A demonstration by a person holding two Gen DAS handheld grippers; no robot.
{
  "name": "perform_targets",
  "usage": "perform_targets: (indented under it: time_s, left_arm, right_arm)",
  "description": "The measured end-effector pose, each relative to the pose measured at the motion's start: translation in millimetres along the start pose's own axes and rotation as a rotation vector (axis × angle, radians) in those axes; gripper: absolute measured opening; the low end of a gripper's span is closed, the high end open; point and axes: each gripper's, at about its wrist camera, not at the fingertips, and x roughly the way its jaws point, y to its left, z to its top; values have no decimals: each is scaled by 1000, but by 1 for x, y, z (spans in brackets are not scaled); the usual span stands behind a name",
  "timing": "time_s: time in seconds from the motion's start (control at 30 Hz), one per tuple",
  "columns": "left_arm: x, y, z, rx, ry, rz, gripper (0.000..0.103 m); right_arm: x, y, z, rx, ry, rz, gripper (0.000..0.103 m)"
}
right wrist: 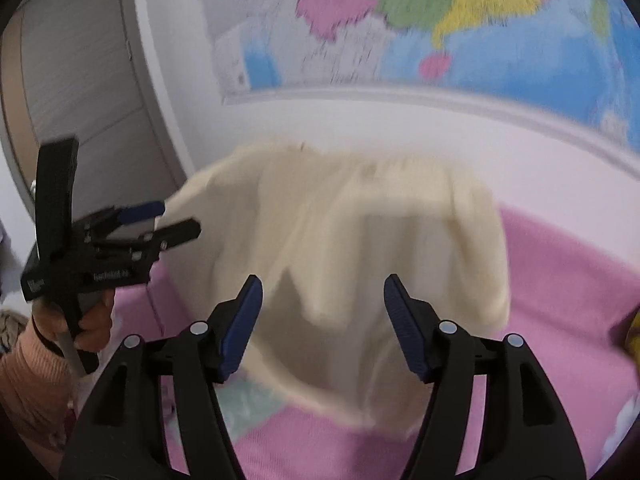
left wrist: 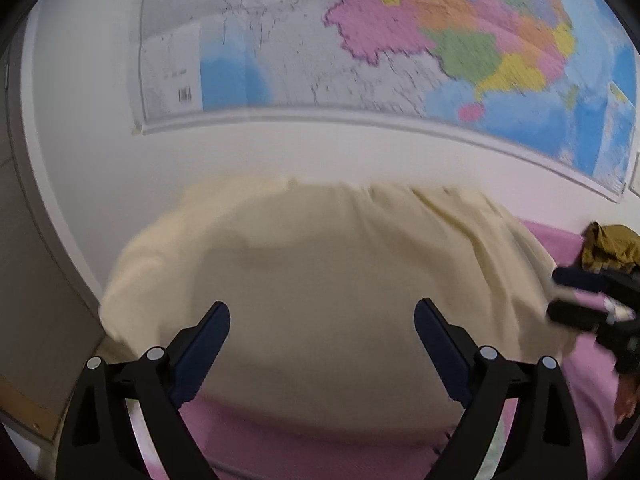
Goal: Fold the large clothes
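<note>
Pink bedspread [right wrist: 560,300] under a wall map [left wrist: 400,40] carries the cream garment [left wrist: 320,280], billowing loose; my left gripper [left wrist: 322,324] and right gripper [right wrist: 323,300] both gape empty. Spreading step, I judge: next, re-pinch its edges.

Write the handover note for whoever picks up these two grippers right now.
Left gripper: open, holding nothing.
Right gripper: open, holding nothing.
Cream garment: bunched in a loose, blurred heap on the pink sheet, against the wall under the map.
Olive garment: crumpled further along the sheet.
Done: no neat fold visible.
Left: spread the cream garment, fold it, then the olive one.
</note>
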Motion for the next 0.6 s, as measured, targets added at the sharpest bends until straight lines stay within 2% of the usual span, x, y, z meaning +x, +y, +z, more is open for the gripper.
perform_targets:
  time_s: [0.07, 0.13, 0.23, 0.3, 0.4, 0.5, 0.6]
  left_arm:
    - [11, 9, 13, -9, 5, 24, 90]
    - [25, 16, 21, -18, 33, 19, 90]
    - [52, 23, 21, -37, 88, 70, 89]
    - [66, 27, 15, -56, 127, 78, 89]
    - [68, 29, 8, -58, 122, 81, 89]
    - [54, 30, 7, -84, 106, 69, 88]
    - [29, 24, 2, -78, 60, 6, 88]
  right_arm:
    - [12, -7, 21, 18, -1, -3, 63]
    - [31, -14, 35, 48, 10, -14, 62]
    - [58, -21, 40, 60, 70, -56, 60]
    - [72, -30, 32, 94, 100, -41, 61]
    - [70, -32, 24, 96, 95, -38, 62]
    - [56, -25, 22, 81, 77, -39, 63]
    - [29, -9, 13, 23, 12, -12, 63]
